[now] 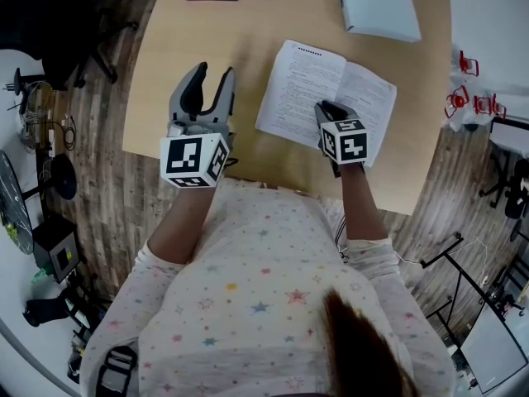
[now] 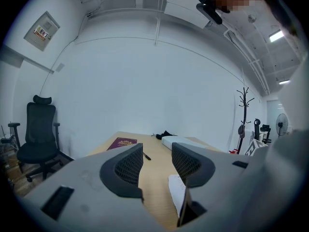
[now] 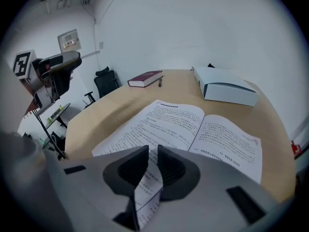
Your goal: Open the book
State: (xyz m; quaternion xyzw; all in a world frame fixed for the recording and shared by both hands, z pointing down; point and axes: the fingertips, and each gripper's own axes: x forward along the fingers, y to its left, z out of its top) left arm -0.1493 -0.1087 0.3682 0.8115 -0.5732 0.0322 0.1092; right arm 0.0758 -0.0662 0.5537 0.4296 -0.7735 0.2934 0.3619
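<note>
Lying open on the worktop (image 1: 207,48), the book (image 1: 302,81) has one page (image 3: 145,192) pinched between the fingers of the right gripper (image 3: 150,154), probably to keep it open, while the left gripper (image 2: 157,162) waits aside, fingers spread, empty.

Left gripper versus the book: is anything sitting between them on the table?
Nothing visible does. Only bare table lies between the open left gripper and the book, which lies open. The right gripper is closed on a page at the book's near edge.
</note>
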